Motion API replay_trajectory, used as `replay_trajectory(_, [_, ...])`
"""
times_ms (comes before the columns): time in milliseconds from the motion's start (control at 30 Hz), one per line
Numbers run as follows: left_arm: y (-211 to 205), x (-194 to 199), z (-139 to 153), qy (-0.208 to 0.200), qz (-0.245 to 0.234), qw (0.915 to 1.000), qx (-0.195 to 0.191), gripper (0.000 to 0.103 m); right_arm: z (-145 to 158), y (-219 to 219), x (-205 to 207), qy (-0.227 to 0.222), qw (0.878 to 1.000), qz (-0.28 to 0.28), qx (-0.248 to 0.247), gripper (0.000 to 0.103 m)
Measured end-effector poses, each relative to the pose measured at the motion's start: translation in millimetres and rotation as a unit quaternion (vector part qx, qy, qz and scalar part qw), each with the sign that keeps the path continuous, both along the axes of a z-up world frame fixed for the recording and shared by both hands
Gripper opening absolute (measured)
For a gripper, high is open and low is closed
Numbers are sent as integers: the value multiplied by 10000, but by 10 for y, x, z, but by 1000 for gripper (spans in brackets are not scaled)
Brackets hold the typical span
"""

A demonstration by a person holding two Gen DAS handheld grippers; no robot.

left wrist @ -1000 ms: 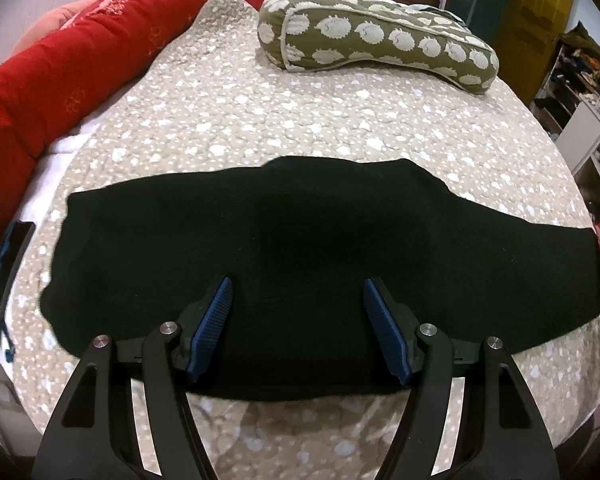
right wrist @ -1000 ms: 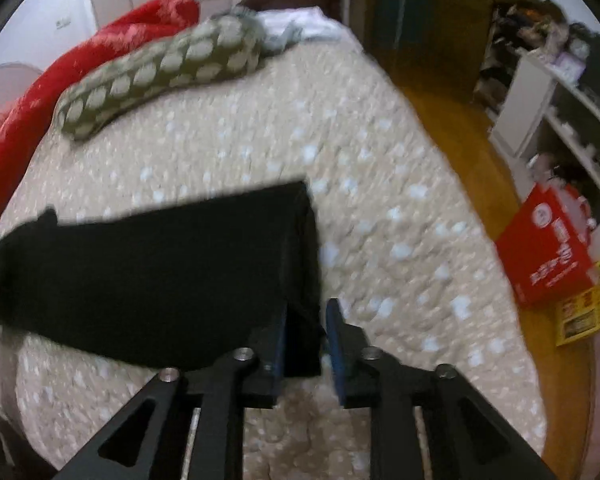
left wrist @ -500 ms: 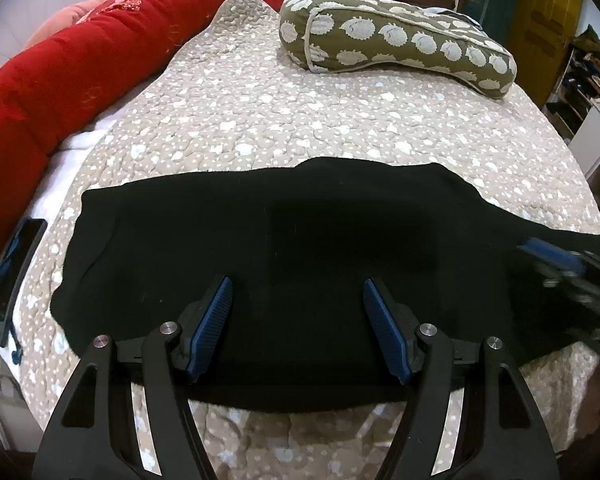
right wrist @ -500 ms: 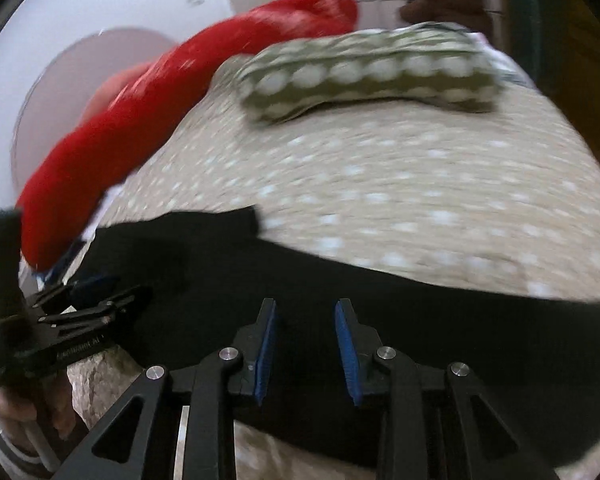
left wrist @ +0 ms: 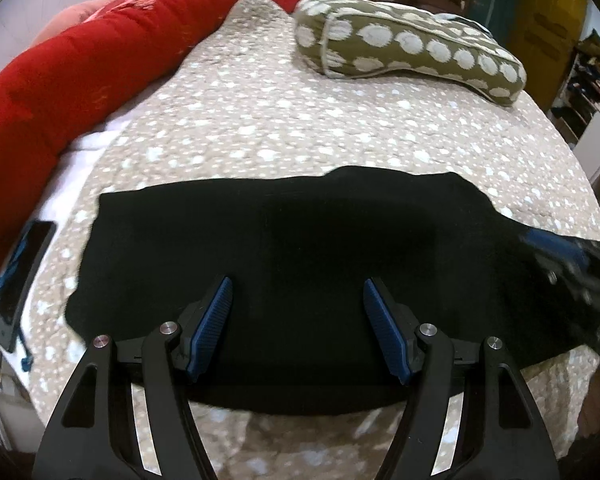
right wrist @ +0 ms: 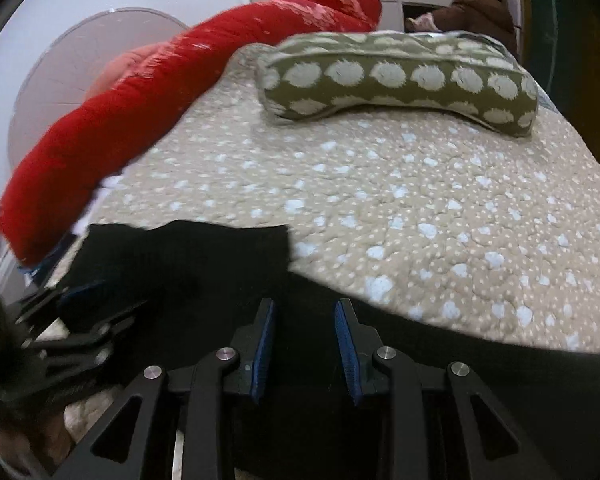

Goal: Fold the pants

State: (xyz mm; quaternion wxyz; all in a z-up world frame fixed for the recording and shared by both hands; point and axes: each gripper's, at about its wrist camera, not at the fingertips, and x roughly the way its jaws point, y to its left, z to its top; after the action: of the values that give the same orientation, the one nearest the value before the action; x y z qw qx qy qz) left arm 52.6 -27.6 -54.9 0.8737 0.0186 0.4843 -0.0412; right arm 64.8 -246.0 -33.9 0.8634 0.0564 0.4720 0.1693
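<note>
Black pants (left wrist: 300,248) lie flat across the near part of the bed, folded lengthwise. My left gripper (left wrist: 298,332) is open and empty, hovering over the pants' near edge. My right gripper (right wrist: 305,344) is partly open over the pants (right wrist: 204,264) with black cloth between its fingers; no grip is visible. It shows blurred at the right edge of the left wrist view (left wrist: 568,264). The left gripper shows at the lower left of the right wrist view (right wrist: 72,336).
The bed has a beige spotted quilt (left wrist: 300,120). A red duvet (left wrist: 80,60) lies along its left side. An olive spotted pillow (left wrist: 408,56) lies at the far end. A phone (left wrist: 20,272) lies at the bed's left edge. Shelves (left wrist: 596,120) stand at the right.
My right gripper opened from its shut grip on the pants' end, swung left over the pants and now sits beside the left gripper. The left gripper shifted slightly right.
</note>
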Motion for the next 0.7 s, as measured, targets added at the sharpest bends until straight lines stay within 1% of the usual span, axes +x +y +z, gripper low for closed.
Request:
replay_trajectory(100, [118,-39,25,-12,147,9999,-50,68,6,122,-135,3,9998,209,-38,29])
replay_trajectory(167, [171,-56,3,-8,221,9997,-43,68,-33,199,-164,-5,9996,256,-95,29])
replay_trajectory(233, [190,-58,-47,40,227,9997,-76,68,-117,263,-169,64,9995,260,-164,29])
replay_trajectory(300, [183,-75,-74,2,219,9998,-45,68,-225,321,-171,200,9990,303,-255,29])
replay_trajectory(333, [177,-85,-78,-16,217,9998,-24,68,-234,337,-183,162,9989,308,-317,29])
replay_trajectory(433, [199,-125,-55,-37,187,9998,-68,68,-186,350,-204,163,9986,322,-388,30])
replay_trajectory(567, [324,-154,25,-89,277,9992,-260,68,-131,296,-207,184,9983,287,-464,30])
replay_trajectory(700, [344,-139,31,-88,294,9993,-232,68,-174,226,-218,303,9982,188,-489,30])
